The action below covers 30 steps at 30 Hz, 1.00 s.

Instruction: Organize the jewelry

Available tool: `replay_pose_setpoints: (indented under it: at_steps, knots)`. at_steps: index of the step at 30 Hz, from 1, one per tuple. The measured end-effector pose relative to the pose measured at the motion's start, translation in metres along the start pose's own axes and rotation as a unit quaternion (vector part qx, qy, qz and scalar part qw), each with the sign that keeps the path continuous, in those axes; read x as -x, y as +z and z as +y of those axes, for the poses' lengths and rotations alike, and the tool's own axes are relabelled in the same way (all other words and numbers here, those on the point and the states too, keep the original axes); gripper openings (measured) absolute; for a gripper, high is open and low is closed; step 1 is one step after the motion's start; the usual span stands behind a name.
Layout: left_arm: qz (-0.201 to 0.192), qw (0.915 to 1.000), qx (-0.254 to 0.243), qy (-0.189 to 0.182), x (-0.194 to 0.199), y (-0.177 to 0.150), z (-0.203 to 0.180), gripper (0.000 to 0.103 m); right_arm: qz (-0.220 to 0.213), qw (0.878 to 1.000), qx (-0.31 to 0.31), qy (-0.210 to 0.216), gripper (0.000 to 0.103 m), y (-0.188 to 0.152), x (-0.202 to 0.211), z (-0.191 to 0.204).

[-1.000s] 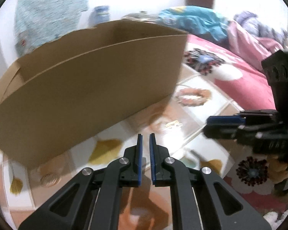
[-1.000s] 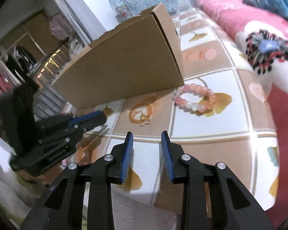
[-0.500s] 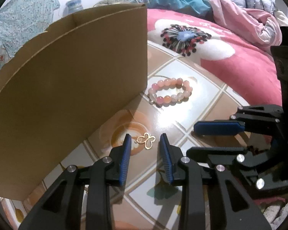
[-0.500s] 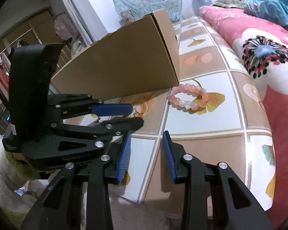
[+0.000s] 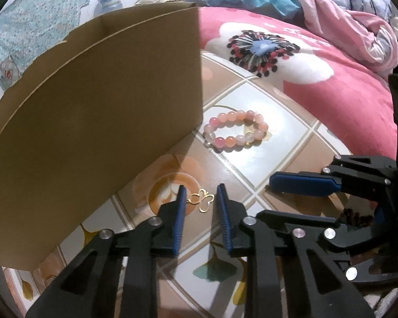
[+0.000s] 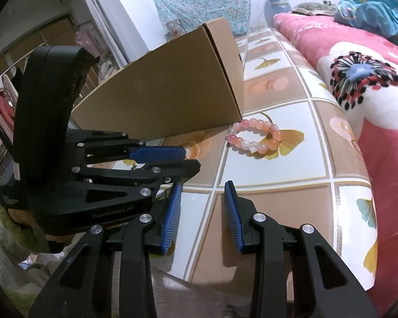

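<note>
Left wrist view, left to right: cardboard box [image 5: 98, 122] fills the upper left; its inside is hidden, contents cannot be told. At lower centre the left hand-held gripper [image 5: 200, 198] is closing its jaws around the gold butterfly charm [image 5: 203, 201] lying on the tiled table [image 5: 286, 137]; pads not yet pressing. Judgement: keep the tips low and centred, as so thin a piece may slip out. Bead bracelet [image 5: 236, 132] lies just right of the box corner. Right hand-held gripper [image 6: 202, 198] stands open, empty.
</note>
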<state>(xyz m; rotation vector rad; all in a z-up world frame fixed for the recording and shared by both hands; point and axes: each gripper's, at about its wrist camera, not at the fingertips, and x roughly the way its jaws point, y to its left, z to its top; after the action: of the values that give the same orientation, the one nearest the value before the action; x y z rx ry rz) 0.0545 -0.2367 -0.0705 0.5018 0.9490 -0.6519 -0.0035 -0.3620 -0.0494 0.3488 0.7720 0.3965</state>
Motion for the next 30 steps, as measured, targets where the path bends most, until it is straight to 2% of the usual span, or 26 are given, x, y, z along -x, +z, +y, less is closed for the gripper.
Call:
replay_pose_setpoints:
  at_steps: [20, 24, 30]
  knots:
    - [-0.007, 0.9999, 0.013, 0.0, 0.009, -0.001, 0.006, 0.019, -0.004, 1.0, -0.004, -0.002, 0.034, 0.001, -0.001, -0.002]
    - [-0.023, 0.9994, 0.025, -0.001, 0.022, -0.003, 0.014, 0.019, -0.005, 1.0, 0.001, -0.014, 0.035, 0.002, 0.001, 0.001]
    - [-0.053, 0.9963, 0.063, 0.025, 0.059, -0.022, 0.042, 0.019, -0.013, 1.0, 0.02, -0.01, 0.035, 0.006, 0.005, 0.017]
